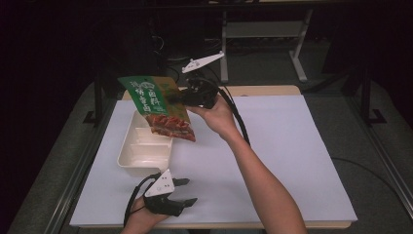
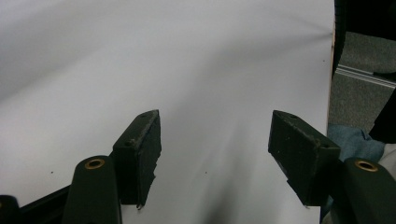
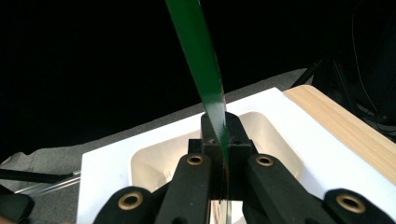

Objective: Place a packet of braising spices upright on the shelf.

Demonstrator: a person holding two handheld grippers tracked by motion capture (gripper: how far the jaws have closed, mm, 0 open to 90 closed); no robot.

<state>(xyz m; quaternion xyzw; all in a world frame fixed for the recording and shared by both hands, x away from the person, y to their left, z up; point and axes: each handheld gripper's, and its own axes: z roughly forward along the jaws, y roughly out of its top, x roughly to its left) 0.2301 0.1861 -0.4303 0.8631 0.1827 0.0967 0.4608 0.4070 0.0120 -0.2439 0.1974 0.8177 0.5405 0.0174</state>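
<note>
Gripping a green snack bag (image 1: 157,103) with unreadable print, right gripper (image 1: 181,97); left gripper (image 1: 187,191) released.

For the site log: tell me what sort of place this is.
Probably a lab or recording workroom: a white-covered table on a metal frame, cables on the dark floor behind, and a right gripper holding a snack bag.

Your right arm reaches far across, wrist bent, and your right hand (image 1: 216,114) holds the right tool (image 1: 176,97) up high, pointing left. Its jaws are squeezed tight together. Your left hand (image 1: 141,220) stays low at the near edge. The left tool (image 1: 187,191) points right, jaws wide apart.
</note>
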